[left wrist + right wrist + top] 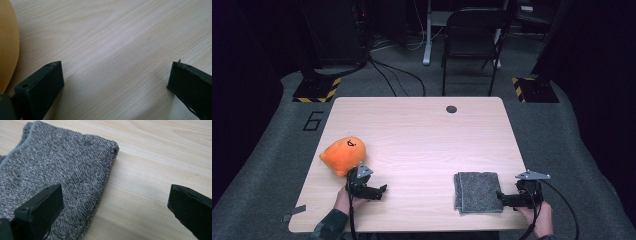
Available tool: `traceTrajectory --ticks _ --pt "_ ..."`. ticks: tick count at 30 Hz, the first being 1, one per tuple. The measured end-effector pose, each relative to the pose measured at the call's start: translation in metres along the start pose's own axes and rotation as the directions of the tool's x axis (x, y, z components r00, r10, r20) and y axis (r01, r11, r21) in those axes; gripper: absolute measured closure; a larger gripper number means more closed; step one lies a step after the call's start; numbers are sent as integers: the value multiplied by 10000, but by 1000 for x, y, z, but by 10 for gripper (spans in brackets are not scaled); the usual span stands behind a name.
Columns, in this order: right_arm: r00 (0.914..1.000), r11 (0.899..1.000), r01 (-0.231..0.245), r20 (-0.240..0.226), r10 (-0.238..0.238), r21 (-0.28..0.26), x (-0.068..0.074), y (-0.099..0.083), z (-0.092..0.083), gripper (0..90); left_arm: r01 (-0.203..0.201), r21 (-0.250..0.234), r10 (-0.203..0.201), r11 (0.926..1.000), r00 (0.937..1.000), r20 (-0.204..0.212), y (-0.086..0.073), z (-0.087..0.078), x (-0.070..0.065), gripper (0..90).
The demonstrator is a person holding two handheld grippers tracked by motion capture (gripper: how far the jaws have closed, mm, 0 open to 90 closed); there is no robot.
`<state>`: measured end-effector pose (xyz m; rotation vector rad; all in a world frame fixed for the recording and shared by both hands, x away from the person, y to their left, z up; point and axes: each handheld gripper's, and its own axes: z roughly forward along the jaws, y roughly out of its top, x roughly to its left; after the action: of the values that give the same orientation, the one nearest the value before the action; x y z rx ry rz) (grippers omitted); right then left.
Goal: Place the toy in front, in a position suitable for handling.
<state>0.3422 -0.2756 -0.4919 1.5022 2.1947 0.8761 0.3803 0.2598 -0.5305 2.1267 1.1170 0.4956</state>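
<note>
Right gripper view shows wide-open, empty right tongs point(115, 202) straddling the grey towel's point(57, 177) edge; left tongs point(115, 80) gape empty too. Slide lower before pinching.

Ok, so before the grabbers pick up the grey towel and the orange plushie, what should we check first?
1. Right gripper open: ok, its fingers stand wide apart with nothing between them.
2. Right gripper lined up with the folded grey towel: ok, one finger sits over the towel's edge, the other over bare table.
3. Towel lying flat: ok, folded flat on the wood.
4. Left gripper open: ok, just bare wood between its fingers.
5. Left gripper aimed at the orange plush toy: not ok, the toy sits off to one side of it.
6. Toy steady enough to grab: cannot tell.
</note>
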Motion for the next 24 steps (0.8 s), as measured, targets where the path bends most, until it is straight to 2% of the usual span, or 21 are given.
traceTrajectory --ticks 2,4,10,13,22,24 --pt "9998 9998 190 13 -189 -110 0 1 0 0 1 3 -1 10000 10000 1 0 0 0 1" --pt "10000 10000 20 -13 -20 -87 3 2 -1 0 2 3 -2 10000 10000 4 0 0 0 1" --pt "9990 9990 441 -98 -441 -30 6 6 3 0 5 -2 -5 10000 10000 0 0 0 0 1" --pt "9987 9990 446 -230 -447 -41 7 6 4 15 5 2 -5 10000 10000 0 0 0 0 1" --pt "9953 9967 808 -540 -803 71 21 14 5 4 -2 -4 2 10000 10000 16 0 0 0 1" --pt "9940 9958 916 -593 -919 -69 24 16 4 1 7 -14 -7 10000 10000 14 0 0 0 1"
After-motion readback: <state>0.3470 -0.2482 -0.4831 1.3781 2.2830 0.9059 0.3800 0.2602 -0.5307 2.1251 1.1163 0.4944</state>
